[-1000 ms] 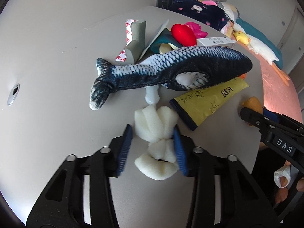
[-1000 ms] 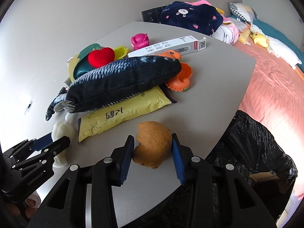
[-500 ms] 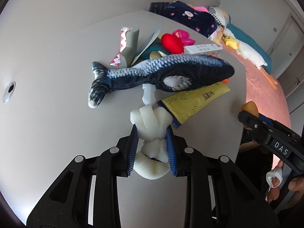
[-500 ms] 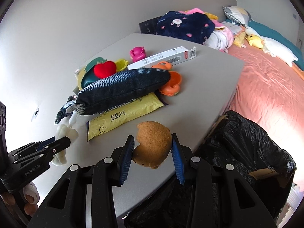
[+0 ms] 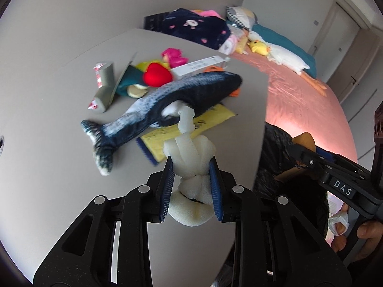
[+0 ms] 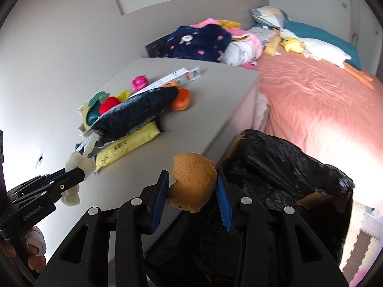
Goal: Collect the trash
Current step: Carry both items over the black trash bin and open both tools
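Note:
My left gripper [image 5: 191, 169] is shut on a knotted piece of white foam [image 5: 189, 157] and holds it lifted above the grey table [image 5: 47, 143], near its right edge. My right gripper [image 6: 192, 181] is shut on a round brown plush piece [image 6: 194, 179] and holds it past the table edge, over a box lined with a black trash bag [image 6: 275, 167]. The right gripper and brown piece also show in the left wrist view [image 5: 304, 141]. The left gripper and foam show in the right wrist view [image 6: 76, 165].
On the table lie a plush fish [image 5: 172, 100], a yellow packet [image 5: 191, 129], a red heart toy [image 5: 155, 76], a white long box [image 5: 203, 64], a grey wrapper [image 5: 103, 88], pink and orange toys. A bed with a pink sheet [image 6: 323, 107] stands right of the table.
My left gripper shut on the white foam and lifted it off the table toward the right edge. My right gripper carried the brown piece off the table to above the black bag.

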